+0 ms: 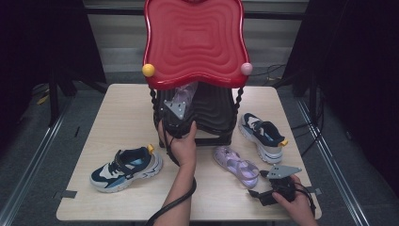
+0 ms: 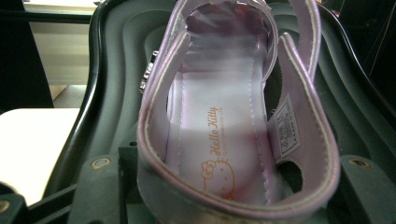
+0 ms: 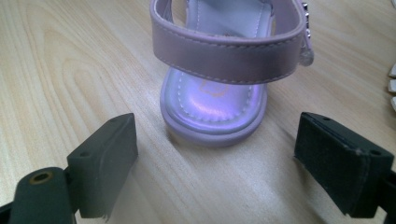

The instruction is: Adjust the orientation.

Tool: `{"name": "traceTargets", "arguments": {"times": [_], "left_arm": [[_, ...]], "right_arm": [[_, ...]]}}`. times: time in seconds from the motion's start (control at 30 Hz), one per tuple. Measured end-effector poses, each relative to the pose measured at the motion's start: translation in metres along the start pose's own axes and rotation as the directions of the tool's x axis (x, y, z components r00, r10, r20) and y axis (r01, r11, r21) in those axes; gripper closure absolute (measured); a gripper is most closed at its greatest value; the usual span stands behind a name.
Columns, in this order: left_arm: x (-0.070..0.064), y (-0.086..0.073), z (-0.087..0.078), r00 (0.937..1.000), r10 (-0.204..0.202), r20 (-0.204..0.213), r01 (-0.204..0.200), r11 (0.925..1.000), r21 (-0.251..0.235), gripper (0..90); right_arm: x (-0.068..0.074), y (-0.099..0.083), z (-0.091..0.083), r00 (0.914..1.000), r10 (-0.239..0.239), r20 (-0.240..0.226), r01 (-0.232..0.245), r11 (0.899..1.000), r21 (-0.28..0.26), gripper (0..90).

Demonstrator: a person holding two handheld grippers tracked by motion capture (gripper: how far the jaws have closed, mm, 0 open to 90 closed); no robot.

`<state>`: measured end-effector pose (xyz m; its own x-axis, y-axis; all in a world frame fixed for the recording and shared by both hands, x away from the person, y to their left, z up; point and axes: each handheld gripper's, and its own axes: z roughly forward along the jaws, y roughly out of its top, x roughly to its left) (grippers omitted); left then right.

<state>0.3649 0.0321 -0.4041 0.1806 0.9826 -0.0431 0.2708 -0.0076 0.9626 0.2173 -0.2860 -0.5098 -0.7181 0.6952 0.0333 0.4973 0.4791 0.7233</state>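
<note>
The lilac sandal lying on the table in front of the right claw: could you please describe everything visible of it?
The lilac sandal is a small, glossy, leather-look shoe with stitched edges, a broad heel strap with a small metal charm at one end, and a shiny insole with a faint gold print. It lies flat and upright on the wooden table, its heel towards the right claw, whose jaws stand open and apart from it. In the high view it lies between the black rack and that claw.

The red top [image 1: 194,40] of the shoe rack [image 1: 214,113] hides most of the held lilac sandal [image 1: 184,98], and the picture's twelve o'clock edge cuts that top off. The left gripper [image 1: 175,117] closes on the sandal's heel, its pads unseen. In the right gripper view, the second sandal [image 3: 219,88] runs off at twelve o'clock.
</note>
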Motion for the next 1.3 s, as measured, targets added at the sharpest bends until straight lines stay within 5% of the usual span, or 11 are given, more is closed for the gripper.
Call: {"name": "traceTargets", "arguments": {"times": [0.4, 0.87, 1.3], "left_arm": [[0.001, -0.007, 0.017, 0.9987, -0.032, -0.04, 0.033, 0.9993, 0.016, 37.3], [-0.008, -0.017, 0.021, 0.9966, 0.077, -0.029, -0.076, 0.9959, 0.05, 33.0], [-0.003, -0.014, 0.019, 0.9946, 0.095, 0.042, -0.099, 0.99, 0.101, 24.9]], "right_arm": [[0.0, 0.0, 0.0, 1.0, 0.001, -0.001, -0.001, 1.0, 0.001, 12.7], [0.0, 0.0, 0.0, 1.0, -0.001, 0.0, 0.001, 1.0, 0.0, 12.7], [0.0, 0.0, 0.0, 1.0, -0.002, -0.003, 0.002, 1.0, 0.001, 12.7]]}}
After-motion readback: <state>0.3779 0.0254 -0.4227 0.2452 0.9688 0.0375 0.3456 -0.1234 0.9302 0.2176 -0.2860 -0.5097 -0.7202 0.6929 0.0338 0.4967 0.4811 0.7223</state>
